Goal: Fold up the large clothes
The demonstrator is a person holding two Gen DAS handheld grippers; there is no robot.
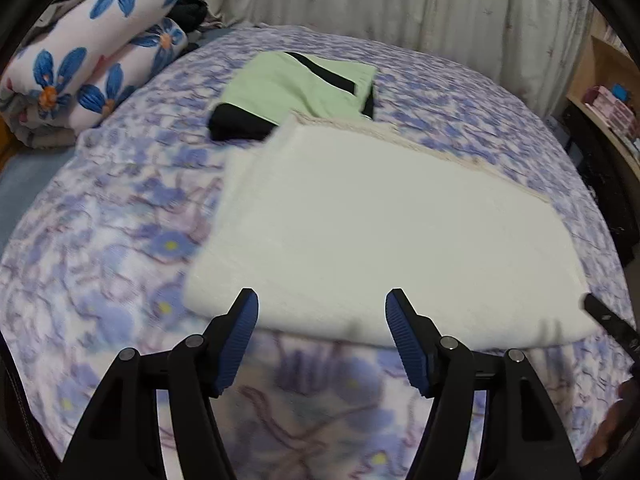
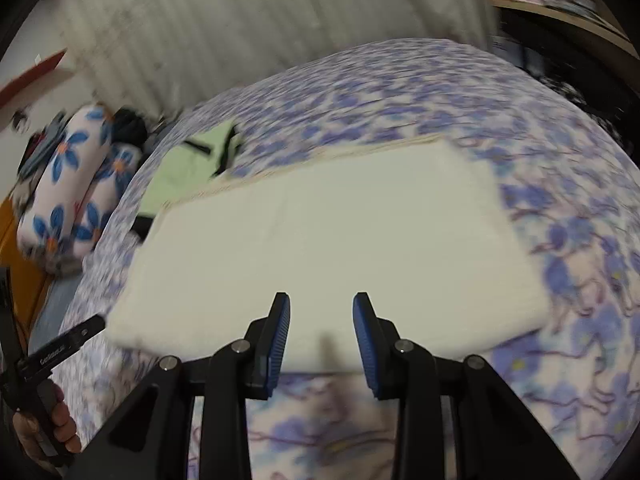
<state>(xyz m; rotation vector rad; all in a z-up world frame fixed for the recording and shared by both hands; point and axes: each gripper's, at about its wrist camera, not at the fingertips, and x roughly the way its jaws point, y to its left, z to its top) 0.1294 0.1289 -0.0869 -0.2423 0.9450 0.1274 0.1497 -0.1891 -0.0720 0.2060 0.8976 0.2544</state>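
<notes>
Lying flat on the bed [image 1: 120,208], the white cloth [image 1: 360,232] is already folded into a thick rectangle, its near edge just beyond both tools. The left gripper [image 1: 322,308] hovers at that near edge with jaws spread wide and nothing between them. The right gripper [image 2: 321,312] sits further right along the same edge, jaws parted more narrowly, also empty. Whether either pad touches the fabric I cannot tell; the frames are blurred.

The cloth looks soft, knitted and bulky, several layers deep, so it should be limp but fairly heavy for its size. It will sag and slide open if lifted by one layer only. A sound hold would pinch the whole stack at the near edge or near corners, one gripper toward each side, deep enough to catch every layer. The far edge shows a cream trim band that is thinner and likely to slip.

Beyond the cloth on the far left lies a green garment [image 1: 296,84], already folded, touching or just beside the cloth's far corner. A flowered quilt [image 1: 92,60] is rolled at the far left.
</notes>
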